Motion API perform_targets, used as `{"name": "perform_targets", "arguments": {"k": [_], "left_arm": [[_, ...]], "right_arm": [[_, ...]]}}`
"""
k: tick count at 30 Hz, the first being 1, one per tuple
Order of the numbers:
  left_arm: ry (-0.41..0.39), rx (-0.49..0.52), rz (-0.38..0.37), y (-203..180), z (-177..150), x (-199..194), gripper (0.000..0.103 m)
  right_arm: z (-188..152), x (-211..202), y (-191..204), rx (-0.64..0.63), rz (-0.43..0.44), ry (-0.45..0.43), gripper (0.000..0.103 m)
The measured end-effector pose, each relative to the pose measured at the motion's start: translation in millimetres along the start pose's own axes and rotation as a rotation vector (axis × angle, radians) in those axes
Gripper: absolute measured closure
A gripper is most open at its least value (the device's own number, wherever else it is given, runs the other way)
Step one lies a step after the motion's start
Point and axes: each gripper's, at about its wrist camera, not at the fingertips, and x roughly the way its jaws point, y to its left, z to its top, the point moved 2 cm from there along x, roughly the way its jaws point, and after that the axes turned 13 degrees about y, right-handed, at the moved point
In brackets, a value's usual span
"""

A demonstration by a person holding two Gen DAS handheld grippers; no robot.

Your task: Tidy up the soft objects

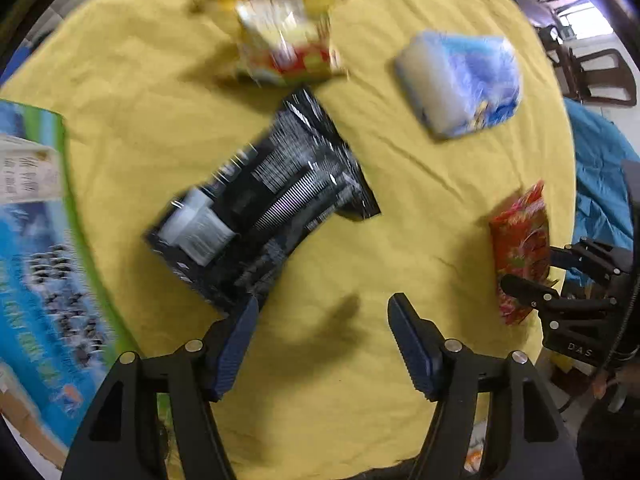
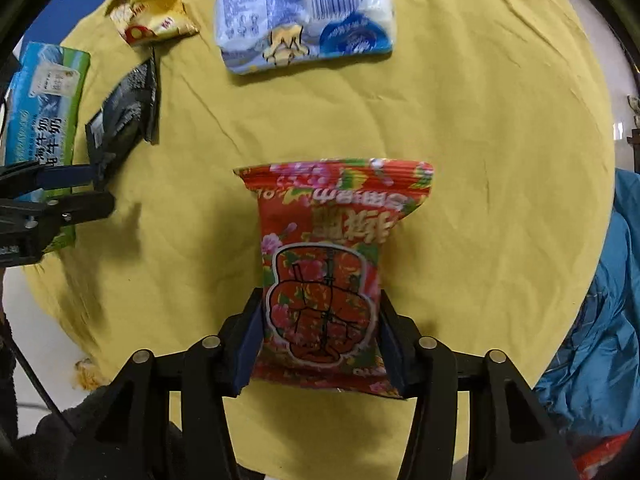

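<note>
- The right gripper (image 2: 320, 336) is clamping the red floral snack packet (image 2: 326, 264) between its two blue pads (image 2: 251, 336), one pressing on each side of the packet's near half.
- The red floral snack packet is lying on the yellow cloth (image 2: 480, 160), its crimped far end pointing away from the wrist camera.
- The left gripper (image 1: 322, 344) is hanging over the cloth with its fingers spread wide apart and nothing between them.
- Its left fingertip is sitting just at the near corner of the black pouch (image 1: 264, 208); contact cannot be judged through the motion blur.
- The black pouch is lying diagonally across the middle of the cloth.
- Beyond it, a gold and red snack bag (image 1: 284, 44) is lying near the pouch's far corner.
- A blue and white tissue pack (image 2: 306, 16) is resting farther out on the cloth, well apart from the red packet.
- A blue and green milk carton box (image 2: 46, 100) is standing at the cloth's left edge.
- A blue fabric (image 2: 600, 320) is bunching beside the cloth's right edge.
</note>
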Motion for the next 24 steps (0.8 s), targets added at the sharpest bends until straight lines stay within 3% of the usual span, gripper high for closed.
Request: {"name": "perform_targets", "arguments": {"k": [3, 6, 8, 9, 12, 15, 19, 24], "left_arm": [[-0.057, 0.040, 0.166, 4, 18, -18, 0.037], [0.006, 0.116, 0.277, 6, 46, -5, 0.036], [0.062, 0.163, 0.274, 6, 62, 5, 0.018], [0.088, 0.179, 0.235, 6, 70, 9, 0.014], [0.165, 0.176, 0.138, 12, 85, 21, 0.014], [0.143, 0.197, 0.176, 14, 87, 24, 0.015], [0.122, 0.188, 0.130, -8, 59, 37, 0.017], [0.025, 0.132, 0.251, -24, 42, 47, 0.028]], "right_arm": [[-5, -16, -10, -0.001, -0.048, -0.039, 0.035], [-5, -20, -12, -0.025, -0.083, -0.037, 0.032], [-4, -21, -11, -0.034, -0.111, -0.028, 0.025], [9, -17, 4, -0.043, -0.118, -0.022, 0.023], [21, -12, 8, -0.041, -0.115, -0.003, 0.016], [35, -2, 4, -0.025, -0.099, 0.002, 0.016], [44, 8, 6, 0.009, -0.071, -0.008, 0.016], [45, 18, 7, 0.097, -0.058, -0.031, 0.018]]}}
